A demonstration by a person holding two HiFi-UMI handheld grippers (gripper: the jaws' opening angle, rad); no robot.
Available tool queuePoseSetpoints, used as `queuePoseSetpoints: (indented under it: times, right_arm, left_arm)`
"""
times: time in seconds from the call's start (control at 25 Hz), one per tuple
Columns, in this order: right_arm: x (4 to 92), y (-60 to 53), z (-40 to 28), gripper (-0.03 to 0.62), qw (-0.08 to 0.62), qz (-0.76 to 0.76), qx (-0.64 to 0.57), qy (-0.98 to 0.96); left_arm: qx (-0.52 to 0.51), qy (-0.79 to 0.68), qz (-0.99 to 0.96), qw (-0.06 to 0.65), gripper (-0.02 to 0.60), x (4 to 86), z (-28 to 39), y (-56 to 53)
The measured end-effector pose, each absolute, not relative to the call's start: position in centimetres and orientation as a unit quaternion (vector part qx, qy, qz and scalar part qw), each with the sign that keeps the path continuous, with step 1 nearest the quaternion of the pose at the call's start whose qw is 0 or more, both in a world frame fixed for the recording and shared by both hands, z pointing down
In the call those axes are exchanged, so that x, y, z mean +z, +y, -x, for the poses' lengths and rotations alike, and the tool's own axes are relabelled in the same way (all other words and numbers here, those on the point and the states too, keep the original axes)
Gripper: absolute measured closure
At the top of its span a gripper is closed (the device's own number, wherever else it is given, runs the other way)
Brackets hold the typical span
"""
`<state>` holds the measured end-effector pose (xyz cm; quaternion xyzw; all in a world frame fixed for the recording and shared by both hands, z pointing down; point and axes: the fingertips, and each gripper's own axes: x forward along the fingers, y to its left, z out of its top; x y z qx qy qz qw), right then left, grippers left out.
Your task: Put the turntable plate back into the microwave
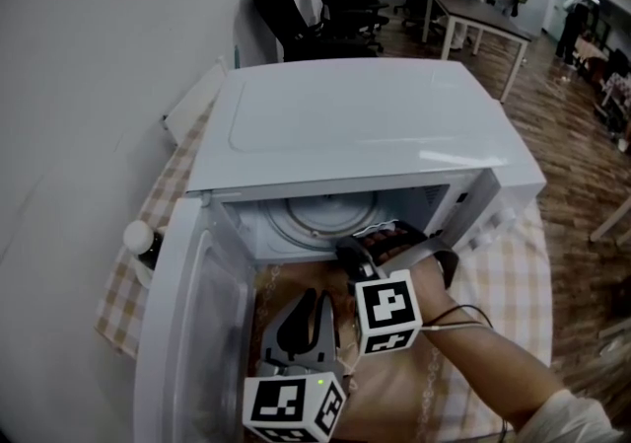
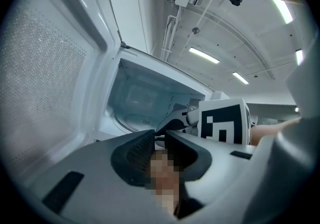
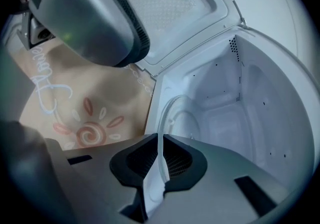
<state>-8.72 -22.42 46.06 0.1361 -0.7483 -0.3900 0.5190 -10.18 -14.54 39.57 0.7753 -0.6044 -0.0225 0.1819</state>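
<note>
- Head view: the plate (image 1: 314, 219) is inside the microwave (image 1: 375, 125), low over the cavity floor, its ribbed ring showing through the opening.
  - Your right gripper (image 1: 380, 239) is clenched on the rim at about the plate's 4 o'clock.
  - Your left gripper (image 1: 314, 305) hangs outside at the right one's 7 o'clock, beside the open door (image 1: 187, 332).
  - The plate is a round disc, so it has no long axis. Its face points roughly up.
- Left gripper view: the left gripper (image 2: 160, 132) has its jaws drawn close with nothing seen between them. It aims at the cavity, with the right gripper's marker cube at 2 o'clock.
- Right gripper view: the right gripper (image 3: 160, 140) pinches the plate (image 3: 159, 160) edge-on, and the rim arcs away toward 12 o'clock into the cavity.
  - It looks like clear glass, so judge it stiff, fairly heavy, slick and breakable.
  - A single rim pinch will want to lever, so grip well onto the rim and set it down level and gently.
</note>
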Motion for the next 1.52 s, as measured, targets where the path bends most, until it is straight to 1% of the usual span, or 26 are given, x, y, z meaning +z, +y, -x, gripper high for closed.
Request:
queuePoseSetpoints:
  times: [0.24,0.32,0.48,0.64,0.92,1.24,1.52]
  right_arm:
    - [45.9,-22.2,10.8,0.539,0.500,-0.166,-0.350,-0.775]
    - [45.9,-22.1,11.3,0.539,0.499,-0.170,-0.343,-0.778]
    - [45.7,-21.7,12.2,0.539,0.484,-0.162,-0.330,-0.794]
    - [44.6,-20.9,11.3,0.536,0.463,-0.150,-0.337,-0.806]
    - [45.4,-21.9,5.5,0.536,0.521,-0.122,-0.375,-0.757]
    - [46.5,-23.5,4.6,0.537,0.558,-0.100,-0.423,-0.706]
    - [46.6,-22.8,5.7,0.537,0.557,-0.092,-0.412,-0.715]
  left_arm:
    - [-0.017,-0.609,-0.772,0.183,0.520,39.9,10.9,-14.3]
    - [-0.018,-0.615,-0.767,0.183,0.534,39.8,11.5,-14.3]
    - [-0.018,-0.620,-0.762,0.184,0.535,40.0,12.2,-14.1]
    - [-0.016,-0.621,-0.760,0.191,0.535,40.4,12.0,-14.1]
    - [-0.019,-0.610,-0.768,0.194,0.535,40.6,10.1,-15.0]
    - [-0.013,-0.599,-0.778,0.189,0.535,40.7,8.4,-15.1]
    - [-0.010,-0.602,-0.774,0.194,0.535,41.1,8.9,-14.7]
